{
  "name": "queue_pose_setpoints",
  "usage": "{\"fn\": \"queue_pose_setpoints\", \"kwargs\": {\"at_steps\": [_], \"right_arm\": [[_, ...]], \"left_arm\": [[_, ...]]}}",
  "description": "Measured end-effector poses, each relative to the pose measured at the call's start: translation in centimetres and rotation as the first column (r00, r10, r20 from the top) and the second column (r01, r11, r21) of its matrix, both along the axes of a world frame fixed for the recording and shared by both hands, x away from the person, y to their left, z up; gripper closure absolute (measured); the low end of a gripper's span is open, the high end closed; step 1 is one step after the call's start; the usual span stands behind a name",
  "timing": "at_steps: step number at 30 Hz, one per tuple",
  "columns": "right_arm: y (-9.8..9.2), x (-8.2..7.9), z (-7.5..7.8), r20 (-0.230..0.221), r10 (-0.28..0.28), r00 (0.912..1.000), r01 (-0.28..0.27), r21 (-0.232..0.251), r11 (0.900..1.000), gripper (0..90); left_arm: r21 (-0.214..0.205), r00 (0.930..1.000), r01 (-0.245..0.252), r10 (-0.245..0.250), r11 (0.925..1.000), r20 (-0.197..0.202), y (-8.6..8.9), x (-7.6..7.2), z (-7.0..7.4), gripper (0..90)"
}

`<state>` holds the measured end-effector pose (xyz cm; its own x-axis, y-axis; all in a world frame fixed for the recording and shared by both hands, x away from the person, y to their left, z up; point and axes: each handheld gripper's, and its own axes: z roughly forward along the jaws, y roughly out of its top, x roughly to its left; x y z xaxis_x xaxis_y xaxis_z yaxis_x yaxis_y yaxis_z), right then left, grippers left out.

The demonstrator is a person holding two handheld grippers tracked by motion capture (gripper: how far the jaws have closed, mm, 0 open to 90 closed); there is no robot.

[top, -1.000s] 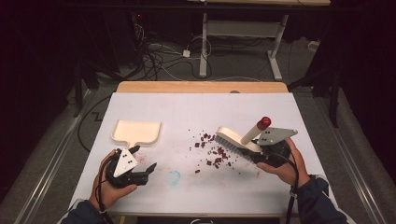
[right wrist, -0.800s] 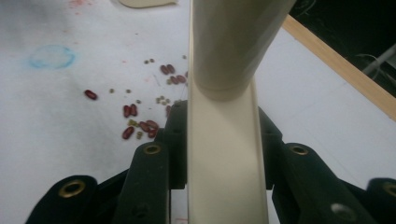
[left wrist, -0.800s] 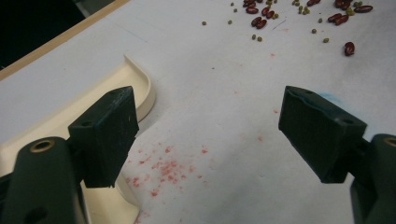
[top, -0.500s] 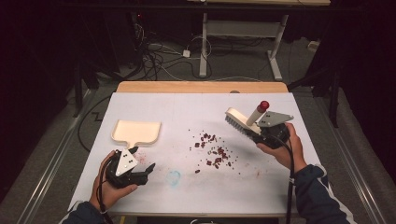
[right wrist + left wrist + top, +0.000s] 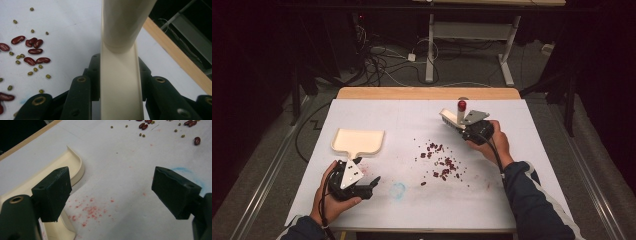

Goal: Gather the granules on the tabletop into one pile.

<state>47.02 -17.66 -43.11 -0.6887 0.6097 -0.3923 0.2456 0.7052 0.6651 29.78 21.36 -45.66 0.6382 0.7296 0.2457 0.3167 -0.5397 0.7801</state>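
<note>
A: High view is showing the right tool (image 5: pixel 467 128) sitting in the upper right of the frame, gripping a cream brush (image 5: pixel 451 119) with a red-capped handle. What is the right gripper view giving you?

B: Its jaws are closing tight on the brush's flat cream handle (image 5: pixel 121 82), which is running straight up the middle of the frame. That firm, centred hold is probably there so the bristles can be dragged without twisting.

A: And the left tool (image 5: pixel 362 187)?

B: It is resting at the lower left of the high view, jaws spread wide and gripping nothing. In the left gripper view the cream dustpan (image 5: pixel 72 165) is lying just beside the left-hand jaw, so I judge the hand is getting ready to take the pan's handle.

A: The spill?

B: Red beans (image 5: pixel 439 160) and smaller greenish ones are lying scattered mid-frame, between the dustpan (image 5: pixel 358 141) and the brush, well apart from both.

A: Surface?

B: The white tabletop (image 5: pixel 522 150) is showing pink specks and a faint blue smudge (image 5: pixel 398 190); possibly old marker, though it is too blurred to be sure. Beyond its wooden far edge, cables are trailing across a dark floor near a desk frame.
</note>
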Motion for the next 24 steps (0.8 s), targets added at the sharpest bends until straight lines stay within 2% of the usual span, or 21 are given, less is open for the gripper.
{"fn": "queue_pose_setpoints", "kwargs": {"at_steps": [2,3,4,6,10,12,15,18,24], "right_arm": [[0.5,0.1,-0.2,0.002,0.014,0.9999,-0.014,-0.007,0.9999,67.6],[1.8,0.0,-0.4,0.009,0.034,0.9994,-0.033,-0.039,0.9987,67.6],[1.8,0.0,-0.4,0.009,0.034,0.9994,-0.033,-0.039,0.9987,67.6],[3.2,-0.3,-0.8,0.008,0.069,0.9976,-0.068,-0.048,0.9965,67.6],[4.5,-0.8,-1.3,0.022,0.109,0.9938,-0.107,-0.084,0.9908,67.5],[5.3,-1.1,-1.6,0.042,0.14,0.9892,-0.135,-0.101,0.9857,67.5],[5.5,-0.8,-1.5,0.045,0.148,0.988,-0.144,-0.083,0.9861,67.5],[6.2,-0.1,-1.3,0.044,0.166,0.9852,-0.164,-0.033,0.9859,67.5],[8.0,-0.2,-1.8,0.045,0.212,0.9762,-0.209,-0.063,0.9759,67.5]], "left_arm": [[0.0,1.0,0.004,-0.004,1.0,-0.001,0.0,-0.1,0.0,15.4],[-0.001,1.0,0.006,-0.006,1.0,-0.001,0.1,-0.1,0.0,15.4],[-0.003,1.0,0.006,-0.006,1.0,0.0,0.1,-0.1,0.0,15.4],[-0.001,1.0,0.008,-0.008,1.0,0.001,0.1,-0.1,0.0,15.4],[-0.003,0.9998,0.011,-0.011,0.9999,-0.014,0.0,-0.1,-0.1,15.4],[-0.004,0.9998,0.013,-0.013,0.9999,-0.016,-0.1,-0.1,-0.1,15.4],[-0.001,0.9996,0.017,-0.017,0.9999,-0.022,-0.2,-0.1,-0.1,15.5],[0.0,0.9995,0.023,-0.023,0.9997,-0.02,-0.2,-0.1,-0.1,15.4],[-0.005,0.9991,0.033,-0.033,0.9994,-0.027,-0.1,0.0,-0.1,15.5]]}}
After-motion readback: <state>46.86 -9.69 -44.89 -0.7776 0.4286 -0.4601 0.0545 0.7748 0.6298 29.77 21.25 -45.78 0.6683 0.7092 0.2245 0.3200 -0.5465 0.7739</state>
